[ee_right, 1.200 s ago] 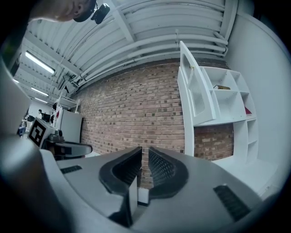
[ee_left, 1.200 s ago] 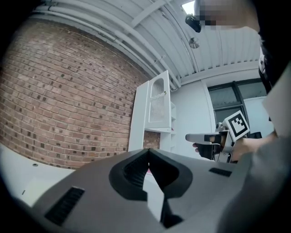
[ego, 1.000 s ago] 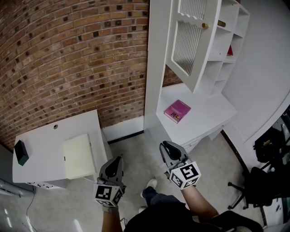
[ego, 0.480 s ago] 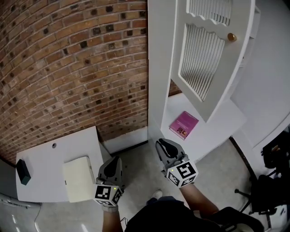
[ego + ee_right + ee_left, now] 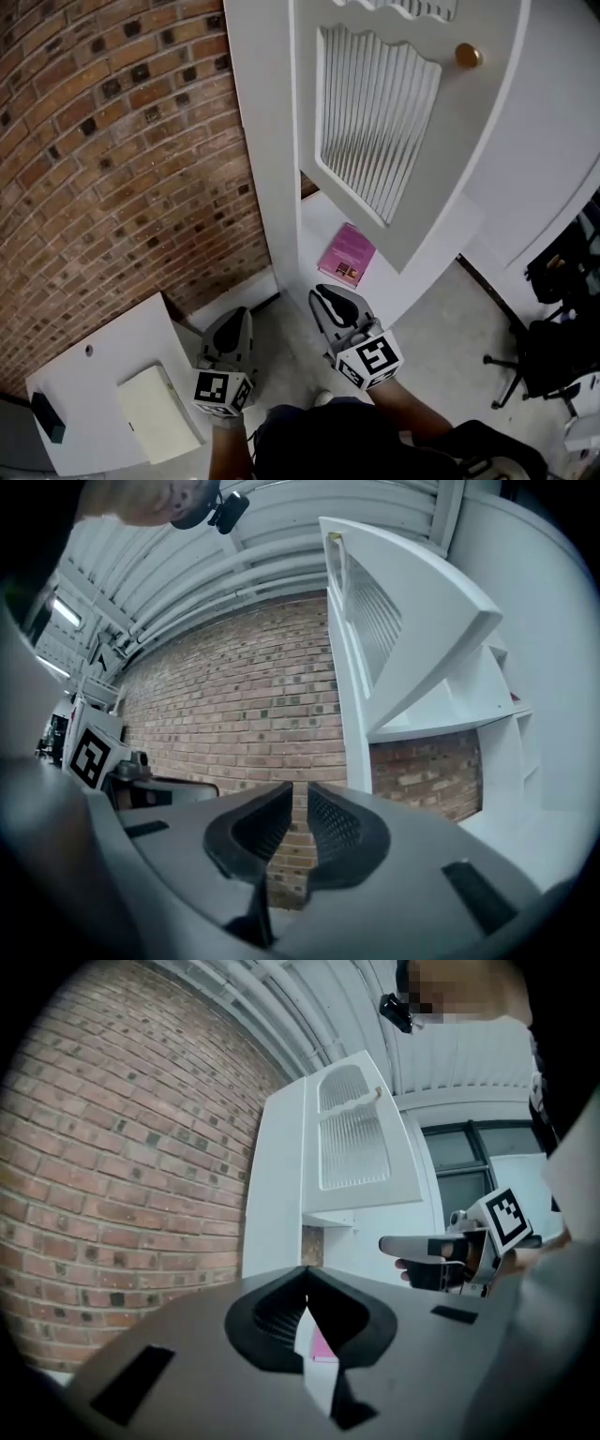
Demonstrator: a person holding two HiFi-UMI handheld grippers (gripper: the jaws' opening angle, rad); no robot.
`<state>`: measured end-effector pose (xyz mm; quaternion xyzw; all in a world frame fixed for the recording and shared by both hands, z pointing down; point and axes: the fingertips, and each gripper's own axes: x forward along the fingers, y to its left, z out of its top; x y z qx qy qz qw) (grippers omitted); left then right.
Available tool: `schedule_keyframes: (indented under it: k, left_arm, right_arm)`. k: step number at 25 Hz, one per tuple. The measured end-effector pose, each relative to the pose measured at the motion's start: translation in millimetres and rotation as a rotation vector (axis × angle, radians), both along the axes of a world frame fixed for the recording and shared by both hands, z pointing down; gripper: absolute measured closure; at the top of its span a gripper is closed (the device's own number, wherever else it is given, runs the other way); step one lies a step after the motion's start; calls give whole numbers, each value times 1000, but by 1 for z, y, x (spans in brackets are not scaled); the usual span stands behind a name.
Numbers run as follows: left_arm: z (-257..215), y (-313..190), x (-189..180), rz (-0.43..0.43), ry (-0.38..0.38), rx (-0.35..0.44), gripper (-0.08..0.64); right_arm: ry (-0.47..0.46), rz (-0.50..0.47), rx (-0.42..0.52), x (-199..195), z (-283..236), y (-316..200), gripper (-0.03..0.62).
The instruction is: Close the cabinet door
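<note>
Where the head view looks down, one brick wall of rough red and brown courses fills the left; against it one tall white cabinet is seen, its top cut off by the frame; its one cabinet door stands swung out over the cabinet's own bench, well clear of the frame, and the shelves behind it are hidden in this view. One ribbed pane with a scalloped upper edge is set in the door, and one round brass knob near its free edge. A second, lower white bench is cut off at the lower left; one dark office chair is partly seen at the right edge.

Two tools are held low, near neither door nor knob; the left tool is pressed together at its tips, nothing pinched; the right tool is parted by a narrow slit, with only brick seen through it; ridged dark pads are shown on both.

One cream rectangular pad lies on the lower bench; one flat pink book lies on the cabinet's bench below the door; one small dark block, too small to be identified, rests at the lower bench's far end.
</note>
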<state>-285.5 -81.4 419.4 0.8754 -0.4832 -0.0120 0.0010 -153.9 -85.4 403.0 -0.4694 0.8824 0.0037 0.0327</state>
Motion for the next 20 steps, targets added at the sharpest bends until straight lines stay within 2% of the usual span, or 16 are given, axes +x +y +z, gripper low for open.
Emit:
schedule_keyframes:
  k: [4,9,16,20]
  left_arm:
    - [-7,-25,32,111,-3,16,551]
    - [-14,-51,83,341,-7,30,551]
    - [-13,-57,134,556,-9,42,551]
    - [-17,-57,158,642,9,51,551]
  right_arm:
    - [-6,99,-7,27,2,-8,552]
    - [-15,316,3,66,-2,-1,552]
    - [-12,515,37,105,-16,16,552]
    - [-21,611,28,125,-23,31,551]
